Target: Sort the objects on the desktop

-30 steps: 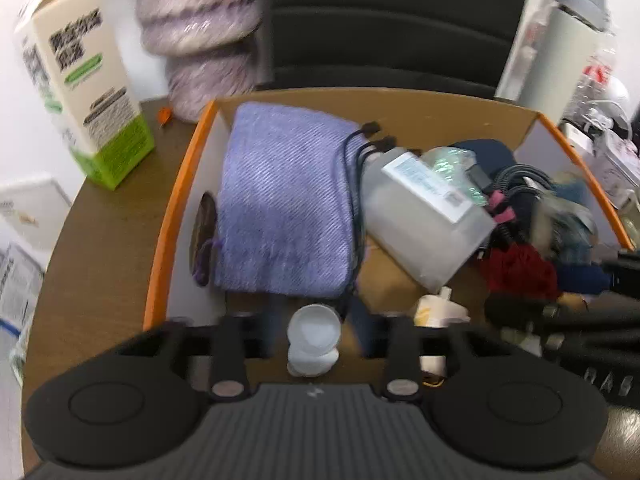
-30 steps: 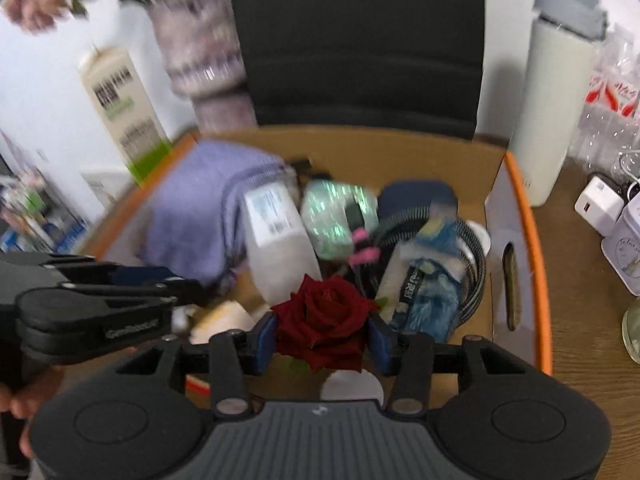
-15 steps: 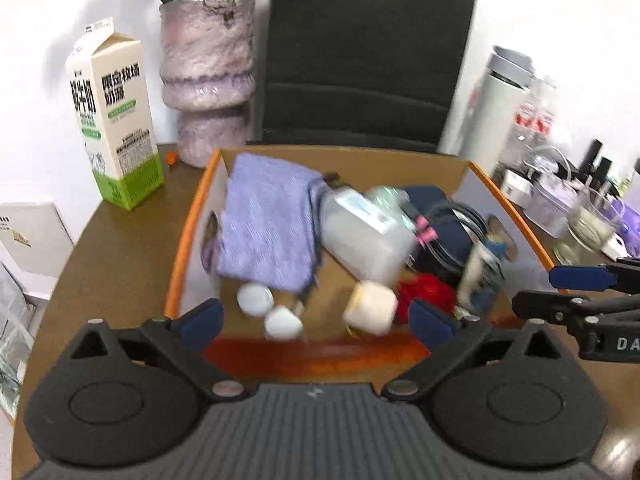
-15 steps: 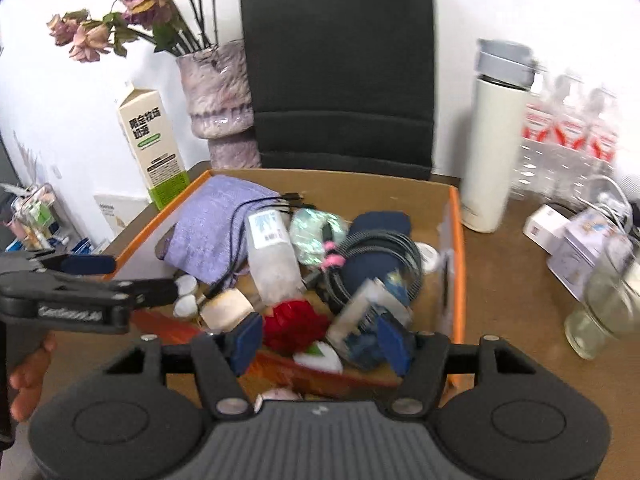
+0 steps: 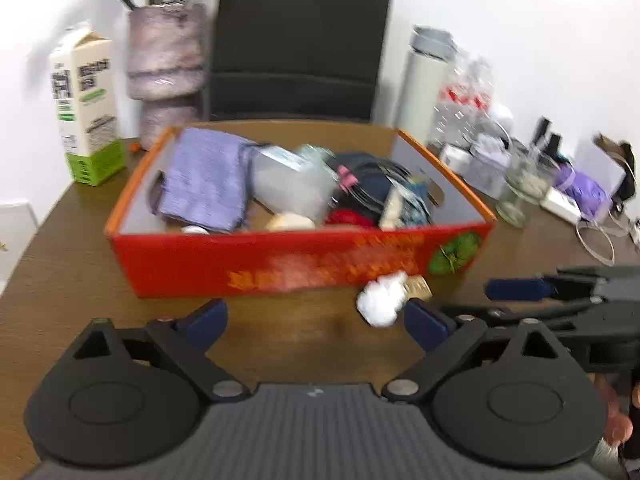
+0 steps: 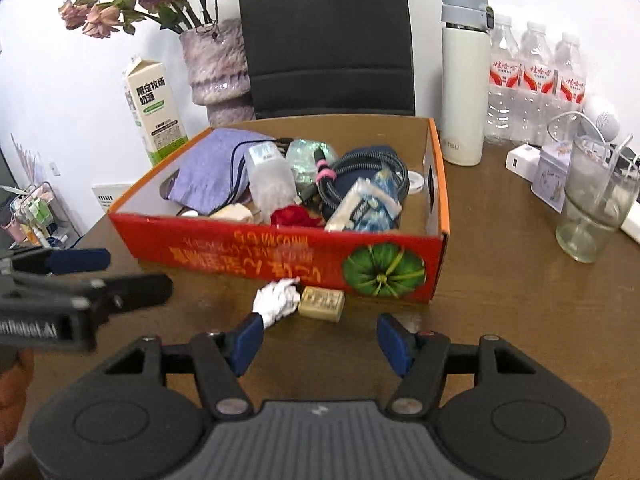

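Observation:
A red-fronted cardboard box (image 5: 280, 264) (image 6: 240, 256) stands on the brown table, filled with a purple cloth (image 6: 208, 168), a clear plastic container (image 6: 270, 180), coiled cables (image 6: 360, 168), a red rose (image 6: 294, 216) and several small items. In front of it lie a crumpled white paper (image 6: 278, 300) (image 5: 382, 300) and a small tan block (image 6: 322, 302) (image 5: 418, 286). My left gripper (image 5: 316, 320) hovers before the box, jaws wide and closing, nothing between them. My right gripper (image 6: 320, 338) is open and empty, just short of the paper and block.
Behind the box stand a milk carton (image 6: 154, 112), a purple vase with dried flowers (image 6: 216, 64) and a black chair (image 6: 324, 36). To the right are a white thermos (image 6: 464, 80), water bottles (image 6: 536, 80), a drinking glass (image 6: 592, 208) and chargers.
Both grippers drew back out of the box to the table in front of it. The right one let go of the rose, the left one opened; the rose and white caps stay inside.

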